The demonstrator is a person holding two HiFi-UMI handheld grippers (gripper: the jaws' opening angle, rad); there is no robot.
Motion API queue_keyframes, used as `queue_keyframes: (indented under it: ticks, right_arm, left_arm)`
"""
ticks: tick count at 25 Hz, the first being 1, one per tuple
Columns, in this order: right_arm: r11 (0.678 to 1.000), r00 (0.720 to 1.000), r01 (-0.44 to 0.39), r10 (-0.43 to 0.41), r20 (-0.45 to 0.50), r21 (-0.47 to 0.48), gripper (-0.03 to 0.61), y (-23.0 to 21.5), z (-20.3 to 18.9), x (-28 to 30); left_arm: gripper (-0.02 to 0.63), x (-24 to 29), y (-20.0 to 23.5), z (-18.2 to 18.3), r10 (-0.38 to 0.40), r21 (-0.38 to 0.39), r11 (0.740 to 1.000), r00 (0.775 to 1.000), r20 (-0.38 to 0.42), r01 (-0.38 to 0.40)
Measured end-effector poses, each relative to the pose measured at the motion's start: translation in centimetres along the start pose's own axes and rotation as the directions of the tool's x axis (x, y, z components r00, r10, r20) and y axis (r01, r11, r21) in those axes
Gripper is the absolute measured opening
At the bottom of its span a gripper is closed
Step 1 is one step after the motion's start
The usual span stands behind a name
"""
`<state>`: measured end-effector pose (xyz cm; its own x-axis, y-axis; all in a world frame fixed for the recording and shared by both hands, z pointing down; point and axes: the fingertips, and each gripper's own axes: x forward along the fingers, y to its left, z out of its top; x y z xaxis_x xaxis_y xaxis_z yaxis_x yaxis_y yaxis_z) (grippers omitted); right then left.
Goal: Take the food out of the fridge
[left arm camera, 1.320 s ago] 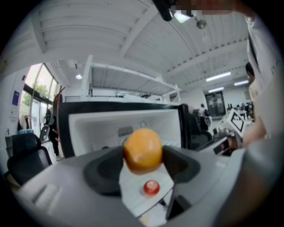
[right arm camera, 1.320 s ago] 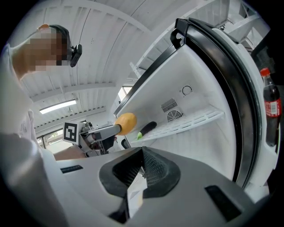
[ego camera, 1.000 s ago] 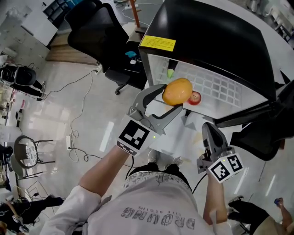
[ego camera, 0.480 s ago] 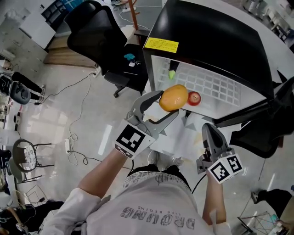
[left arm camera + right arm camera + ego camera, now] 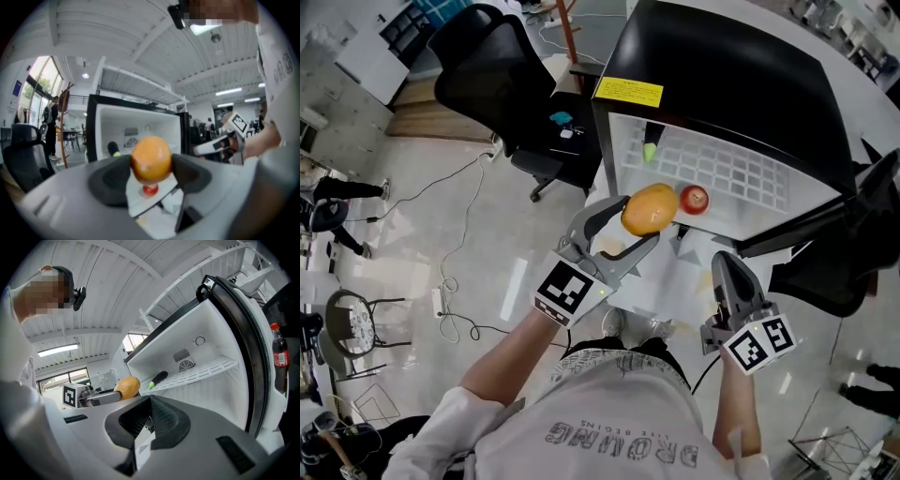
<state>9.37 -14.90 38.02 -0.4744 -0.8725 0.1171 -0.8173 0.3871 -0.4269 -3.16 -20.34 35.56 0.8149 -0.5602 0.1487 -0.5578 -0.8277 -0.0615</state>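
My left gripper is shut on an orange-yellow round fruit, held just outside the open black fridge. In the left gripper view the fruit sits between the jaws, with a red apple showing below it. That apple lies on the white wire shelf. A dark eggplant with a green end lies further in on the shelf. My right gripper is shut and empty, low in front of the fridge. In the right gripper view the eggplant and the held fruit both show.
The fridge door stands open at the right, with a cola bottle in its rack. A black office chair stands left of the fridge. Cables and a power strip lie on the glossy floor.
My left gripper has drawn back from the fridge, down and to the left, carrying the fruit away from the apple. The right gripper has not moved.
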Motion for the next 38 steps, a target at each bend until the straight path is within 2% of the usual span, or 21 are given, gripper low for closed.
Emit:
queue_keyframes:
  ticks: [19,38]
  right_arm:
    - [1.0,1.0,-0.002,0.002,-0.004,-0.021,-0.012,0.2,0.5,-0.2]
    - [1.0,1.0,-0.009,0.008,-0.02,-0.023,-0.012,-0.3,0.4,-0.3]
  left_arm:
    - [0.285,-0.7,-1.1,-2.1,-0.02,-0.031,0.999,1.0,-0.023,0.02]
    - [0.286,-0.5,-1.0,-2.2,-0.012,-0.035,0.999,1.0,-0.02,0.012]
